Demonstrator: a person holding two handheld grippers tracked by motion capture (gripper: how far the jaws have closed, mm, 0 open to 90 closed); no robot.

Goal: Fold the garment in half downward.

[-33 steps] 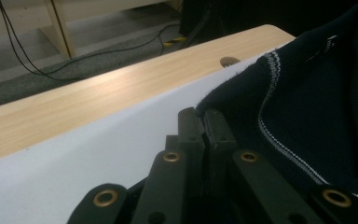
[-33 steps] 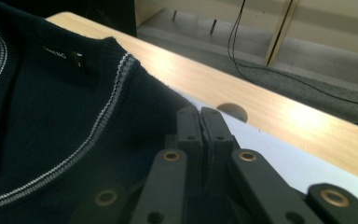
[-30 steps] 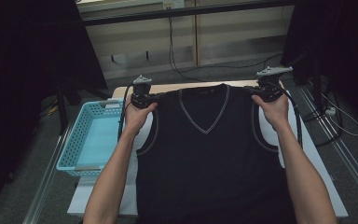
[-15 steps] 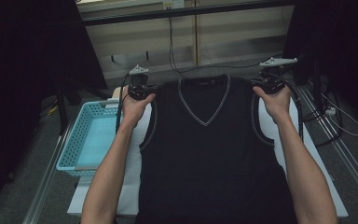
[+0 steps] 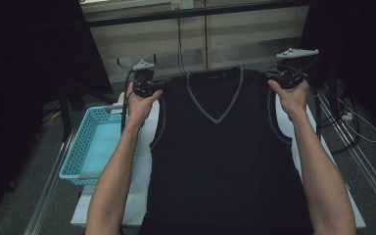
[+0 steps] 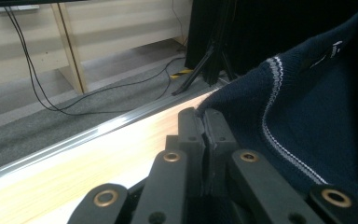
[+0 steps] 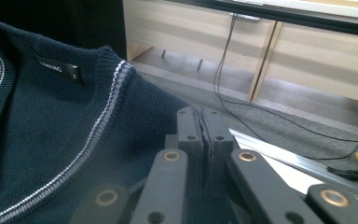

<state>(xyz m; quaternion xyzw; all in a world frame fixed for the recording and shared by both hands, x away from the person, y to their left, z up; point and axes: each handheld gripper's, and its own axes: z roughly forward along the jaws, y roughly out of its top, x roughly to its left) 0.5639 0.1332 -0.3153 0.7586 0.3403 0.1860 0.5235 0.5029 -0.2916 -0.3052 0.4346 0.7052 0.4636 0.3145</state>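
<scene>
- The left gripper (image 5: 149,89) has its jaws pinched together on one shoulder of the dark sleeveless V-neck sweater (image 5: 220,161); the left gripper view shows the knit caught right at the tips.
- The right gripper (image 5: 285,78) is clamped the same way on the other shoulder, a thin fold of fabric between its jaws.
- The sweater hangs stretched between the two, shoulders raised near the table's (image 5: 137,161) far edge, the body draping down over the table towards the person; I can't quite tell how much of the hem rests on it.
- Risk, as I judge it: both grips hold only a little knit at the very tips, so a sharp tug or uneven pull could slip one shoulder free and let the garment sag crooked.
- The blue basket (image 5: 95,147) sits beside the table's left edge and looks empty.
</scene>
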